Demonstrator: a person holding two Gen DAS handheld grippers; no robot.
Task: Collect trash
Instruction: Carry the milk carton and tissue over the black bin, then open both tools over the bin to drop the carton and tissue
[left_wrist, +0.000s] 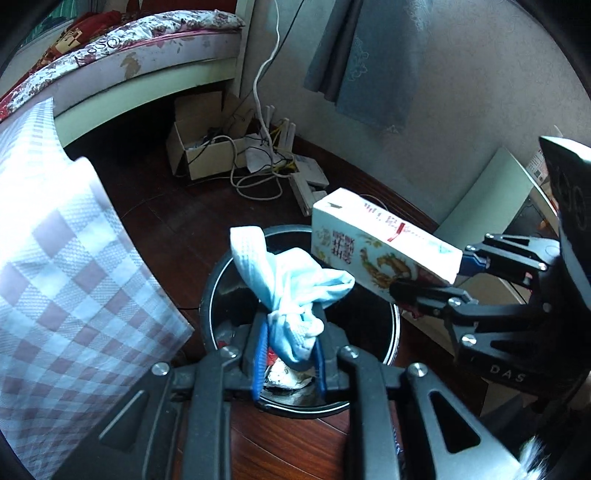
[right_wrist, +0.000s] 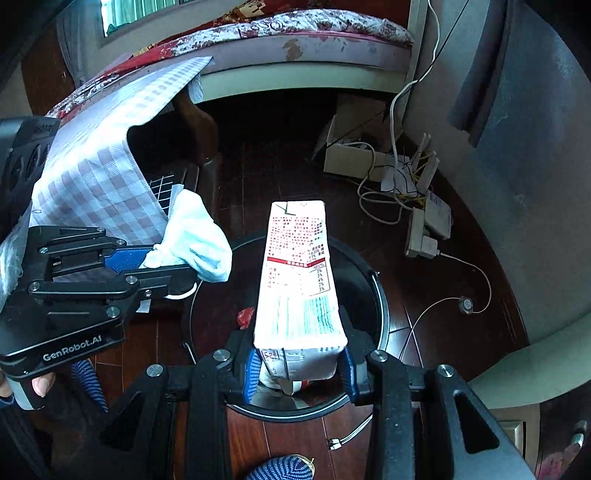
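Both grippers hold trash over the black bin.

The left gripper (left_wrist: 288, 354) is squeezed tight on a crumpled blue mask (left_wrist: 291, 284), which sticks up and forward from its fingers. The right gripper (right_wrist: 299, 369) is clamped on the bottom end of a white carton (right_wrist: 297, 280), which points forward away from it. The bin (right_wrist: 380, 295) sits on the dark wood floor (right_wrist: 258, 173) right under both grippers, with a bit of red wrapper (right_wrist: 245, 317) inside. To the left of the left gripper hangs a checked cloth (left_wrist: 62, 266). Far ahead of the grippers lie a cardboard box (left_wrist: 199, 147) and white cables (left_wrist: 255, 184) by the wall.
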